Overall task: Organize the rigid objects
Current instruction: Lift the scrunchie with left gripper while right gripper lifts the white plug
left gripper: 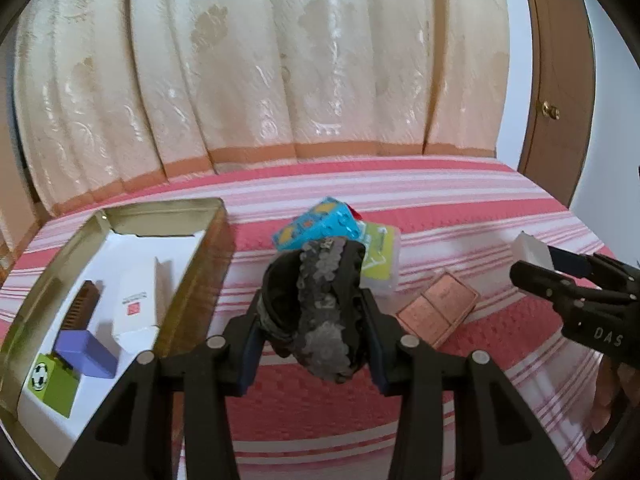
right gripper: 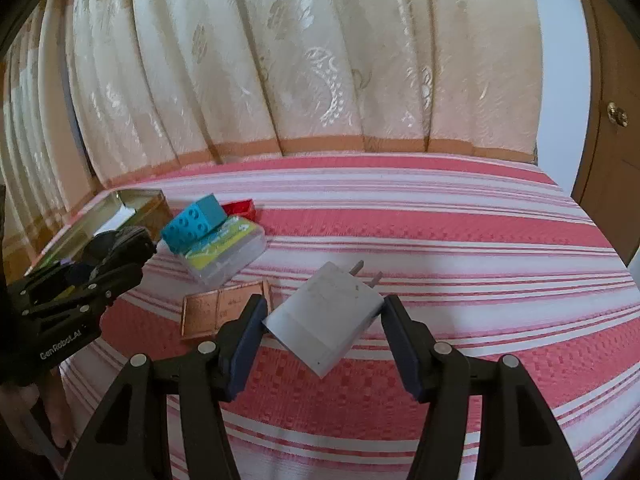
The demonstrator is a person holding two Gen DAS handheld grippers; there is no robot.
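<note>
My left gripper is shut on a black sequined pouch-like item, held above the striped bedcover. At the right of the left wrist view my right gripper holds a white charger plug. In the right wrist view the right gripper is shut on that white plug, tilted, with its two prongs pointing away. The left gripper shows at the left with the black item. An open gold tin lies at the left, holding a brown comb, a white box, a purple block and a green block.
On the red-and-white striped bedcover lie a blue brick, a red brick, a clear plastic case with a green card and a flat copper-pink case. A cream curtain hangs behind; a brown door stands at the right.
</note>
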